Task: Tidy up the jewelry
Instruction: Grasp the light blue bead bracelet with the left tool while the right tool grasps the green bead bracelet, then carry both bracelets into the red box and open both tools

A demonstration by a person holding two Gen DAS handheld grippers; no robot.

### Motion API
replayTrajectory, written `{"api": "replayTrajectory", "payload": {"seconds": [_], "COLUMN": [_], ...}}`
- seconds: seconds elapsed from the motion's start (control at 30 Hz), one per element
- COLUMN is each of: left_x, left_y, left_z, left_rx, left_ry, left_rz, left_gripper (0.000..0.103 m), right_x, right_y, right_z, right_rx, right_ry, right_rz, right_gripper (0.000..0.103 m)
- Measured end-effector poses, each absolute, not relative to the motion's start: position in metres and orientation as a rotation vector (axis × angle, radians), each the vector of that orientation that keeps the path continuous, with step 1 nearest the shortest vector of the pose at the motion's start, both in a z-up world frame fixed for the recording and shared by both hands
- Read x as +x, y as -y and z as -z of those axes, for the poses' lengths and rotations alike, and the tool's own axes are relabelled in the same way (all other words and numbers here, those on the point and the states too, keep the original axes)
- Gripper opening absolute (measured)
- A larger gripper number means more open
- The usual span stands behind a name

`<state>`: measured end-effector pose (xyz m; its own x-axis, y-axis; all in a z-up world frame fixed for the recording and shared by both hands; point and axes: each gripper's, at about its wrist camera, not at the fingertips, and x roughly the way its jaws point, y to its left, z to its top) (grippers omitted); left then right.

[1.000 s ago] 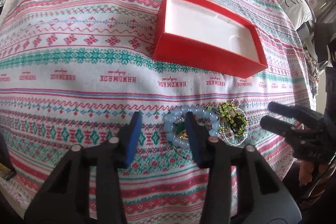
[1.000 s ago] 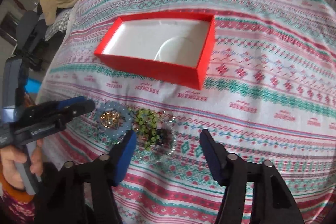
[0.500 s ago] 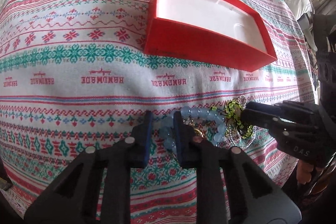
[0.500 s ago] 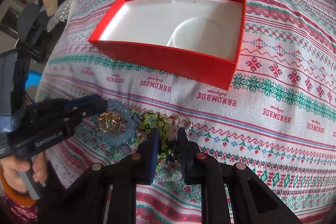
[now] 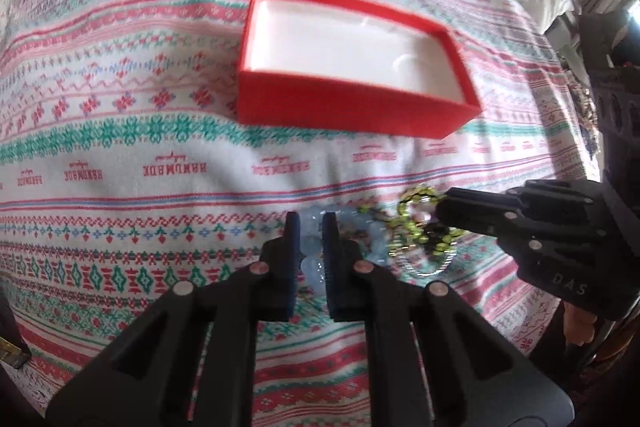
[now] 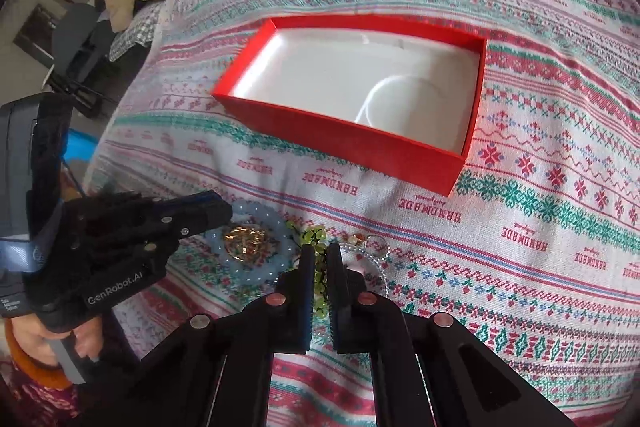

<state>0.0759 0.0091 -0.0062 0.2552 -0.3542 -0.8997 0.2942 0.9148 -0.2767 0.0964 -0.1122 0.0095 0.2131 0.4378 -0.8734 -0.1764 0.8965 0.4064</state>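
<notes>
Since both pieces lie near the bed's edge: the red box [image 6: 344, 143] sits farther back.
Left hand-held gripper [image 5: 311, 241]: pinching the pale blue bead bracelet [image 6: 256, 269].
Right hand-held gripper [image 6: 319, 267]: pinching the green bead strand [image 5: 416, 227].
Handling: light, floppy, probably snag-prone; grip beads firmly.
Obstacles: a gold tangle [image 6: 244, 247] and silver chain [image 6: 372, 259] lie intertwined alongside.

The cloth [image 6: 520, 211] is showing white with bands of pink-red and teal-green knit-style motifs, snowflakes and diamonds, plus rows of red lettering. The box [image 6: 344, 143] is glowing bright red outside and white inside. One bracelet [image 6: 256, 267] is looking pale blue, ringing a tangle of gold pieces [image 6: 244, 247]. The other beads [image 5: 424, 227] are appearing yellow-green mixed with what may be black, though blur is softening them. Both grippers are showing black with dark blue pads [image 5: 290, 267].
</notes>
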Motion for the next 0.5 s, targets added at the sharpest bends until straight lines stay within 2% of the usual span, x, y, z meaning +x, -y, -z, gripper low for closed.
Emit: {"api": "replayTrajectory", "payload": {"seconds": [0.5], "left_x": [0.07], "left_y": [-0.008], "left_z": [-0.059], "left_rx": [-0.108], "left_ry": [-1.044], "left_rz": [0.511], "left_gripper": [0.012], "right_x": [0.085], "right_y": [0.149], "right_z": [-0.064], "right_rx": [0.302], "right_ry": [-1.124], "right_rz": [-0.446], "right_gripper": [0.006]}}
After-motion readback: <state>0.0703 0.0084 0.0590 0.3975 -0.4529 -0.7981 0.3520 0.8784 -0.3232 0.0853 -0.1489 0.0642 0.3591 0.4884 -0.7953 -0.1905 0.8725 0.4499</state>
